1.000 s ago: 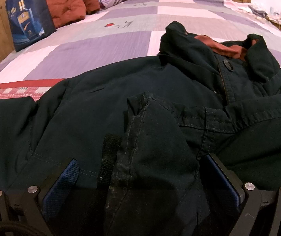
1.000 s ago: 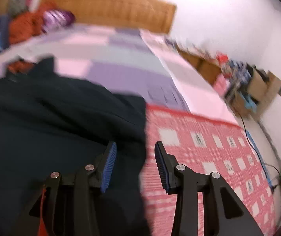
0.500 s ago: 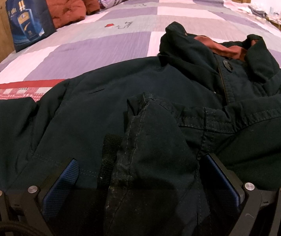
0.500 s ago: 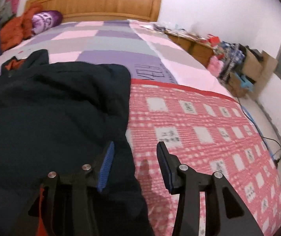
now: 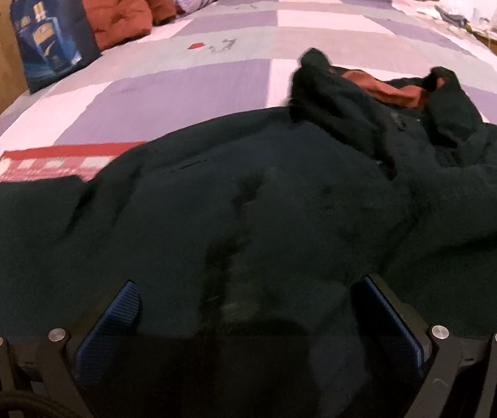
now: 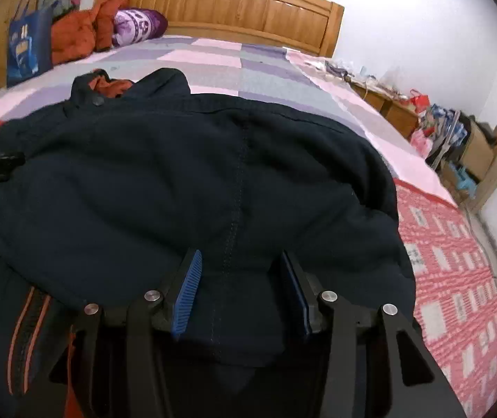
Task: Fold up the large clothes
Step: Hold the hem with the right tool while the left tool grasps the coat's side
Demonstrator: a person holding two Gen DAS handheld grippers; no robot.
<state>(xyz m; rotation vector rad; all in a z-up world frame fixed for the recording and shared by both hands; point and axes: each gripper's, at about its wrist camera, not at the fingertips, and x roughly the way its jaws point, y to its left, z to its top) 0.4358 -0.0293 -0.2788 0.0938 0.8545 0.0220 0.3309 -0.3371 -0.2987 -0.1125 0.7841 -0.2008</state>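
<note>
A bed [image 6: 213,59] with a purple-and-pink patchwork cover and a wooden headboard [image 6: 248,17] carries a dark navy jacket [image 6: 179,181] spread across its near half, collar with rust lining toward the pillows. The left gripper [image 5: 245,310] stands wide, a raised fold of the jacket between its blue pads; whether they press it I cannot tell. The right gripper [image 6: 241,292] hangs over the back seam, jaws opening, about half spread, cloth beneath them.
</note>
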